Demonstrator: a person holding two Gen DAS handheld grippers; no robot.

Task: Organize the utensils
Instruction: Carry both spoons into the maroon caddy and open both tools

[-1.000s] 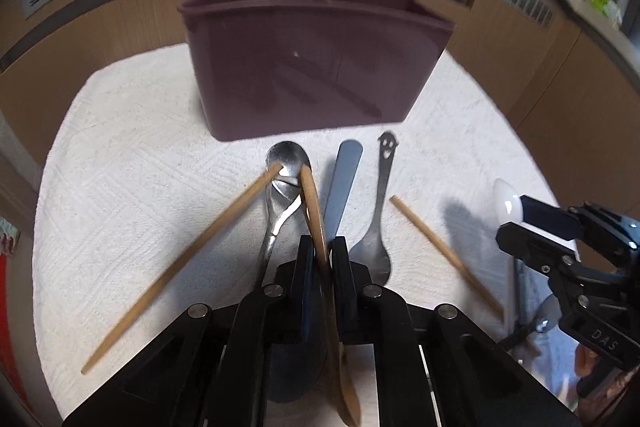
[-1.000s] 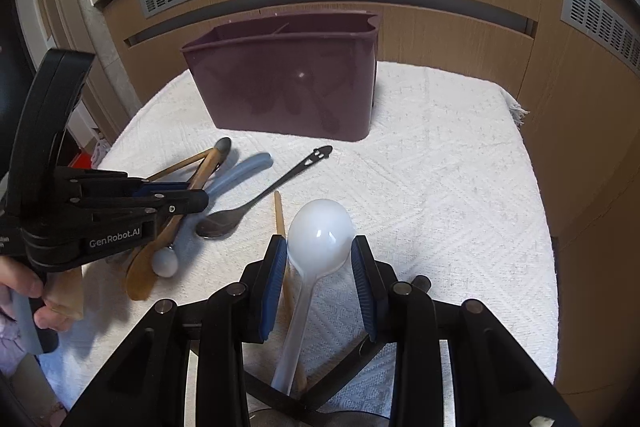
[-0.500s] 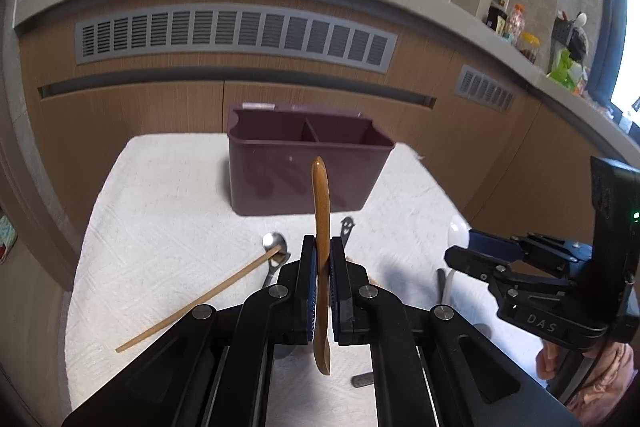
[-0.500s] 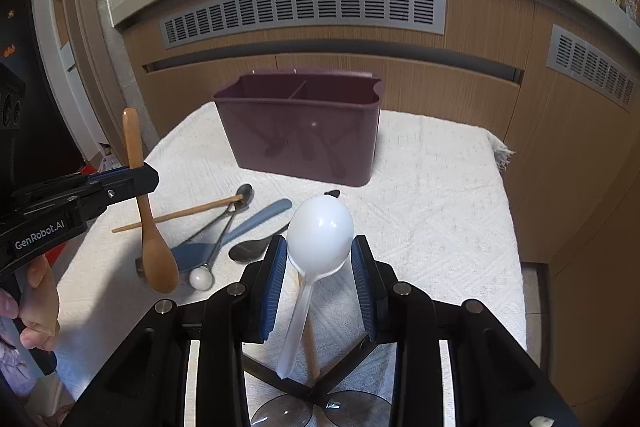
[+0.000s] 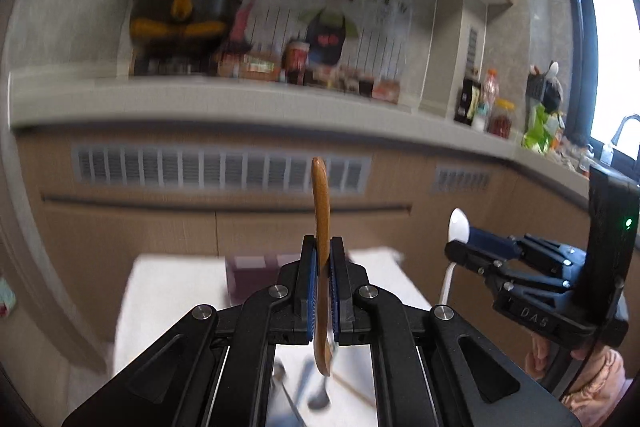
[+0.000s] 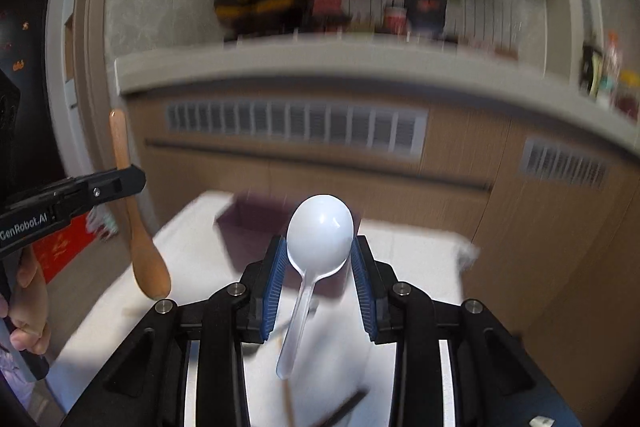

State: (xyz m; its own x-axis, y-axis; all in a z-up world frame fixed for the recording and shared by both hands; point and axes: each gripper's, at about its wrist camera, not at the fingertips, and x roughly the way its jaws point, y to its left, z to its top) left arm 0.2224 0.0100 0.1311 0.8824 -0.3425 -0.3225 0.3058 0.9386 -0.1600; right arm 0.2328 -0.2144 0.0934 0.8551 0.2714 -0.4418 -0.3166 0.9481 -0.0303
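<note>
My left gripper [image 5: 321,259] is shut on a wooden spoon [image 5: 320,203], handle up and bowl hanging down, held high above the table. It also shows in the right wrist view [image 6: 132,183] at the left. My right gripper [image 6: 320,247] is shut on the bowl of a white plastic spoon [image 6: 320,233], its handle hanging down; it also shows in the left wrist view [image 5: 458,225]. The maroon utensil caddy [image 6: 256,227] stands on the white cloth below and beyond both grippers, partly hidden and blurred.
The white cloth-covered table [image 6: 416,259] lies below. Blurred metal utensils [image 5: 316,391] and a chopstick [image 5: 352,387] lie on it between the left fingers. Wooden cabinets with vents [image 5: 216,169] and a cluttered counter [image 5: 280,99] stand behind.
Both grippers have risen well above the table with their spoons and the views have tilted up toward the counter. The caddy now sits low in both views.
</note>
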